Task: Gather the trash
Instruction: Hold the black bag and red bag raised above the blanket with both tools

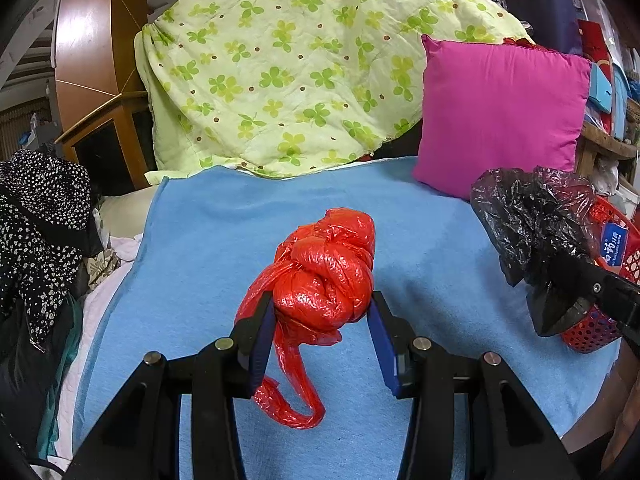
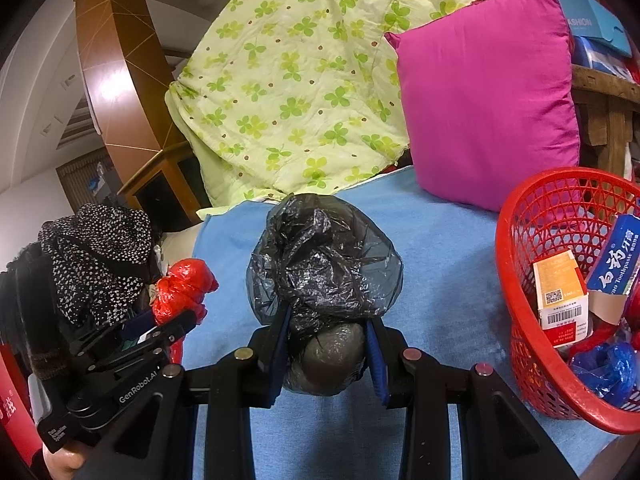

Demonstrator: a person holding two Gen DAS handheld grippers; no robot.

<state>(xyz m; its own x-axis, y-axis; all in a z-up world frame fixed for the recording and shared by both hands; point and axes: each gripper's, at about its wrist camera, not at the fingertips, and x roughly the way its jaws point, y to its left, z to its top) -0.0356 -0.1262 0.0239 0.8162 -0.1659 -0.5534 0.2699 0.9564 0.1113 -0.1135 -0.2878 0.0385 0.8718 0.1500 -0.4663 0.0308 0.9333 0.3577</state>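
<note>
A knotted red plastic bag (image 1: 326,268) sits between the blue pads of my left gripper (image 1: 322,308), which is shut on it above the blue cloth (image 1: 208,240); a loose tail of the bag hangs down. My right gripper (image 2: 326,330) is shut on a crumpled black plastic bag (image 2: 320,260), which bulges out beyond the fingers. From the left wrist view the black bag (image 1: 532,216) and the right gripper (image 1: 560,300) show at the right edge. From the right wrist view the red bag (image 2: 182,290) and the left gripper (image 2: 176,320) show at the left.
A red mesh basket (image 2: 516,280) stands at the right, holding a toothpaste box (image 2: 612,260), a small carton and a blue bag. A pink cushion (image 1: 500,120) and a green clover quilt (image 1: 280,68) lie behind. Dotted dark clothing (image 1: 40,220) is piled at the left.
</note>
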